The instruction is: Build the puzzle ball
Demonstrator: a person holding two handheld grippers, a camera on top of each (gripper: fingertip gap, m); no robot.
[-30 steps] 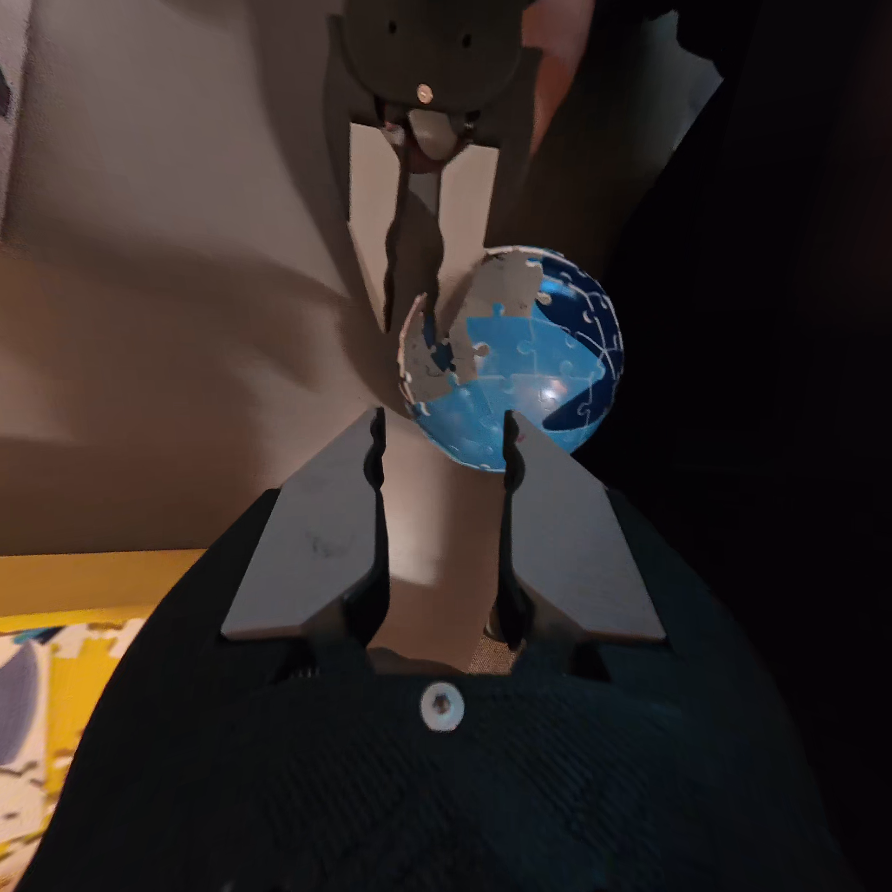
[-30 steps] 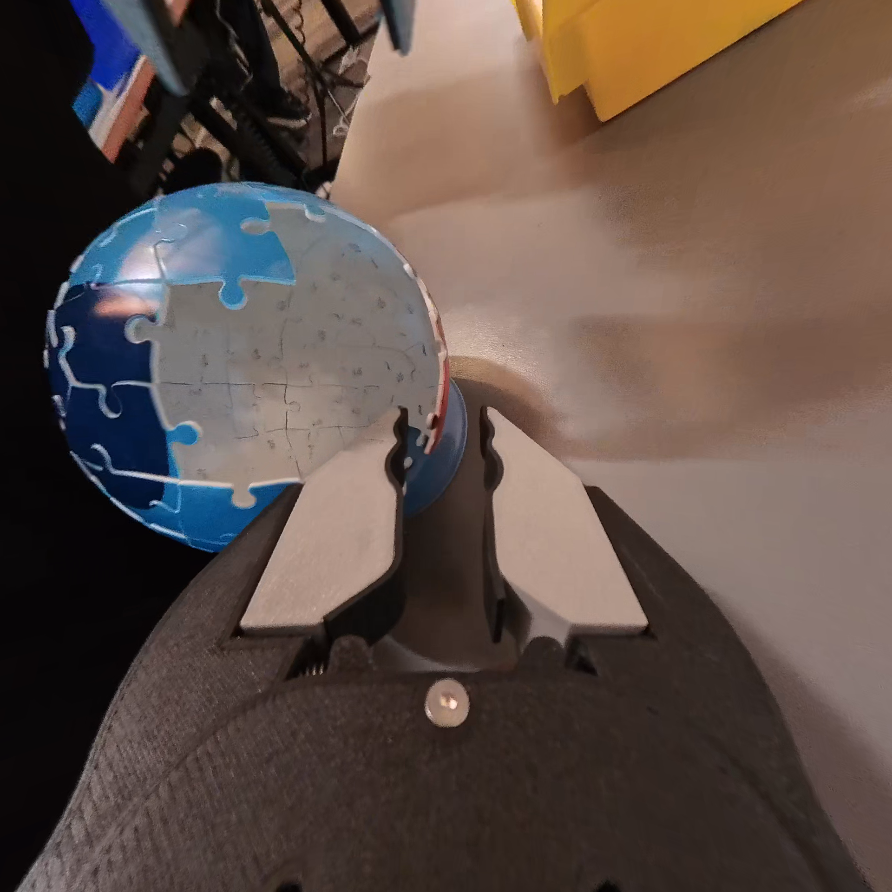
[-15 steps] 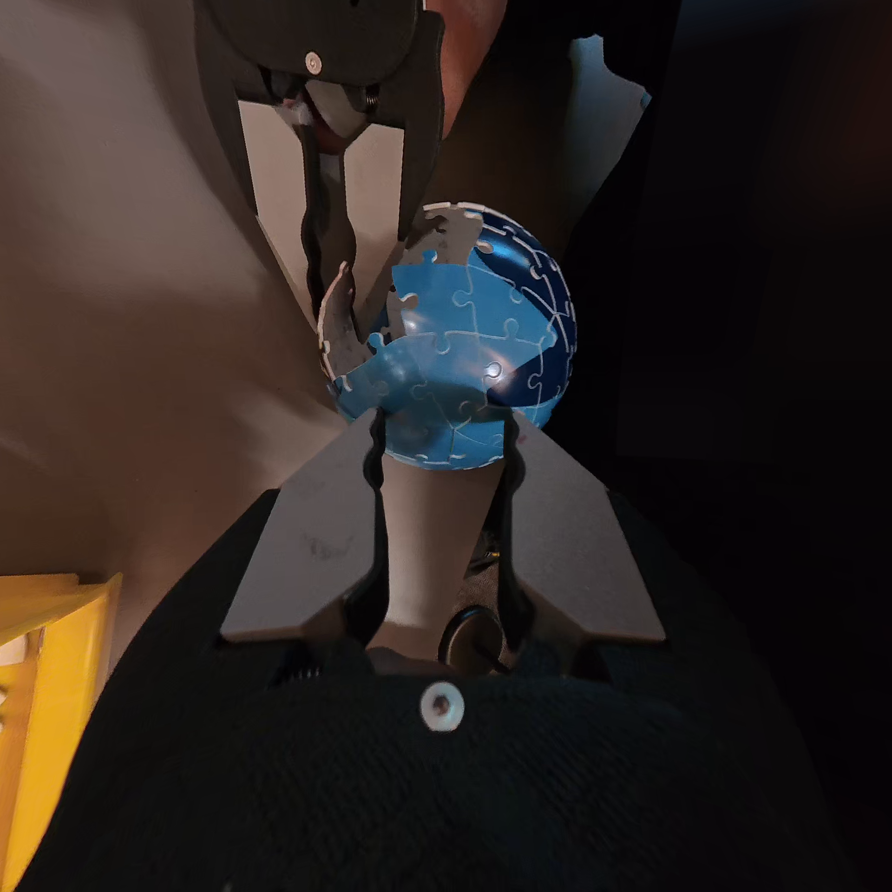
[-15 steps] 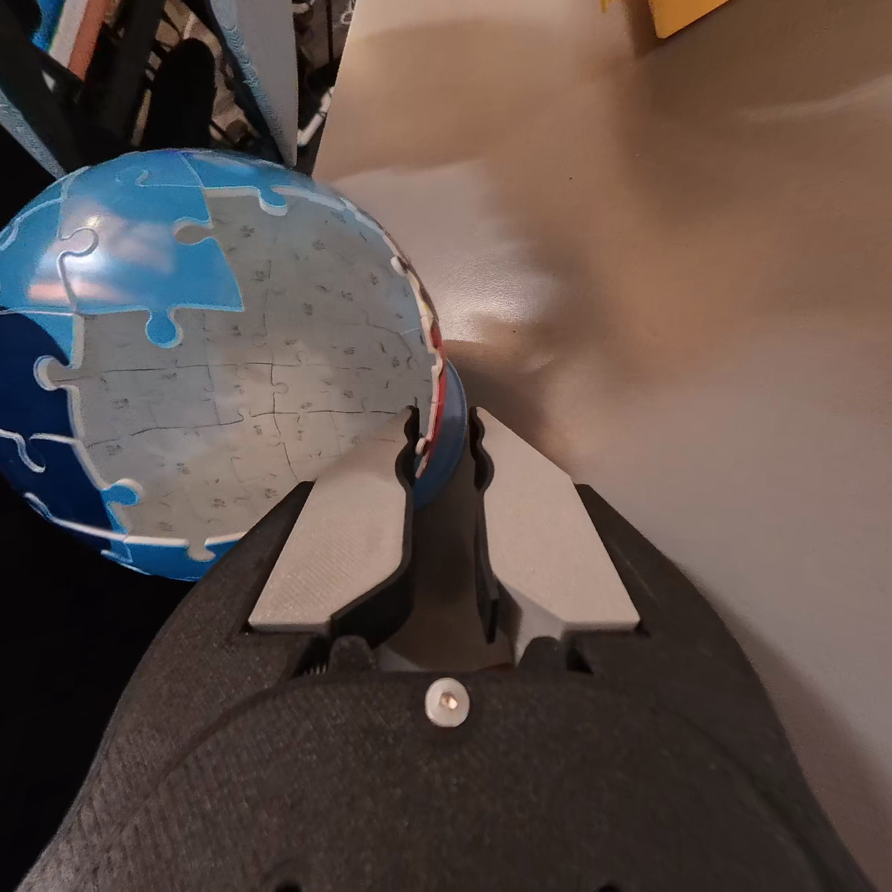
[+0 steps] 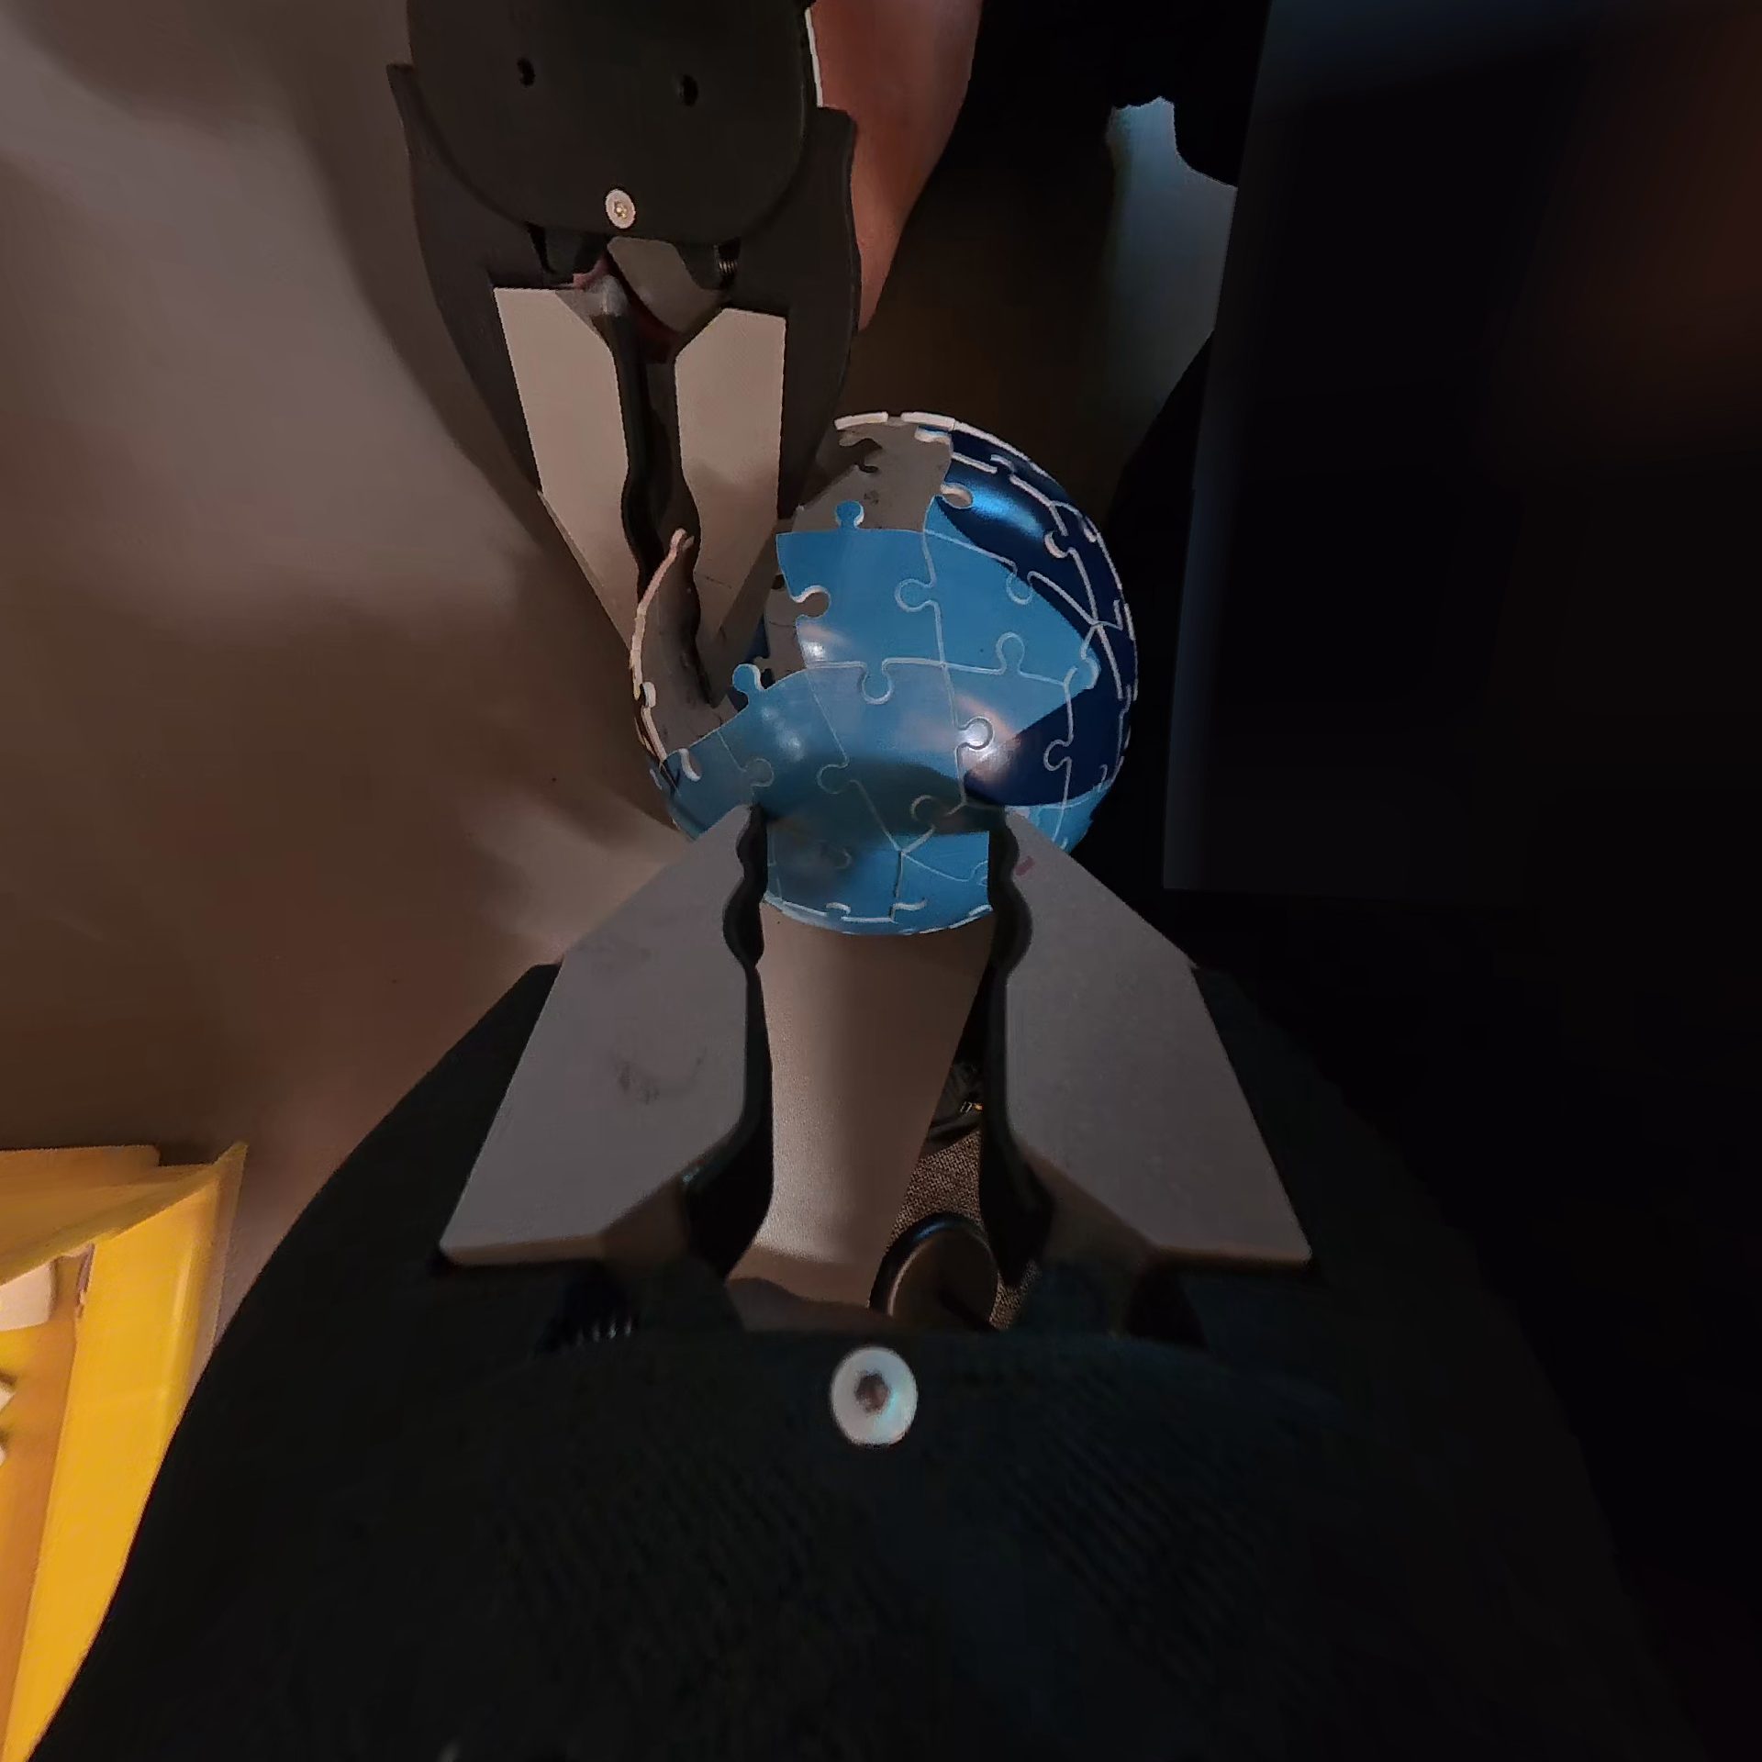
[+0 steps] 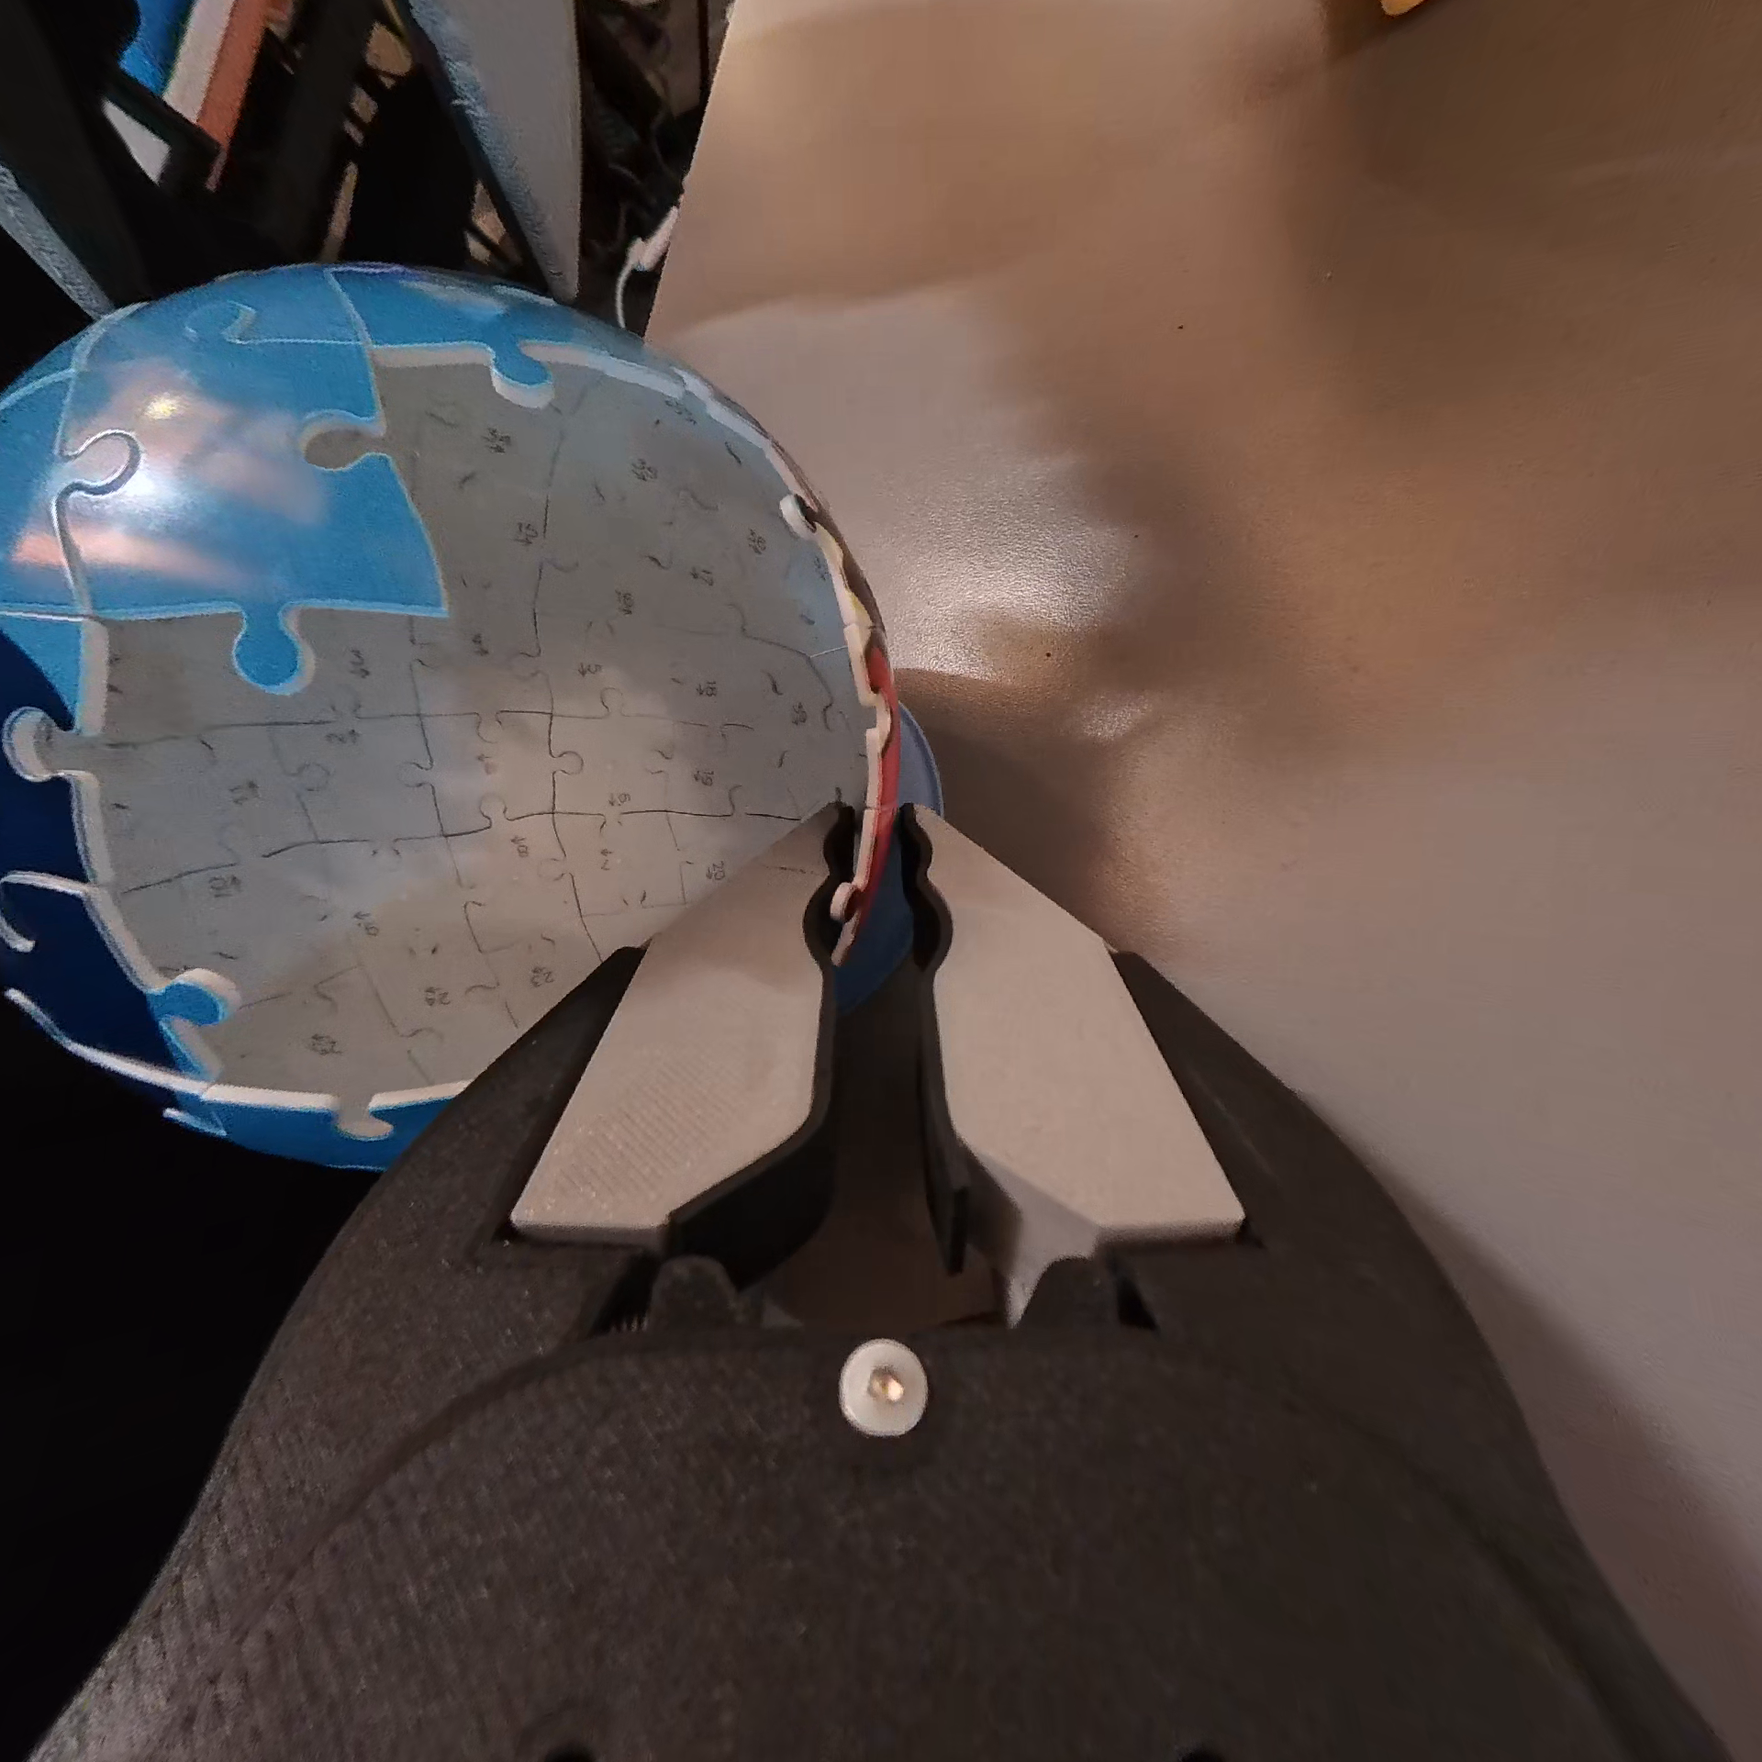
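The puzzle ball (image 5: 915, 686) is a partly built blue shell with an open gap showing its grey inside (image 6: 429, 744). It is held in the air over the beige table. My right gripper (image 6: 874, 829) is shut on the shell's open rim; in the left wrist view it (image 5: 696, 658) comes in from above on the ball's left. My left gripper (image 5: 872, 839) is open, and the ball's lower blue part sits between its fingertips. I cannot tell whether the tips touch the ball.
The beige table (image 6: 1335, 572) fills the right of the right wrist view. A yellow bin (image 5: 105, 1382) stands at the lower left. Dark frames and cables (image 6: 286, 114) lie past the table's edge. A person's hand (image 5: 887, 191) is behind the right gripper. Spacing between my two grippers at the tips: around 10 centimetres.
My left gripper has moved up to the ball, which now sits between its tips. The ball has turned and fills more of the right wrist view. The right gripper keeps its hold.
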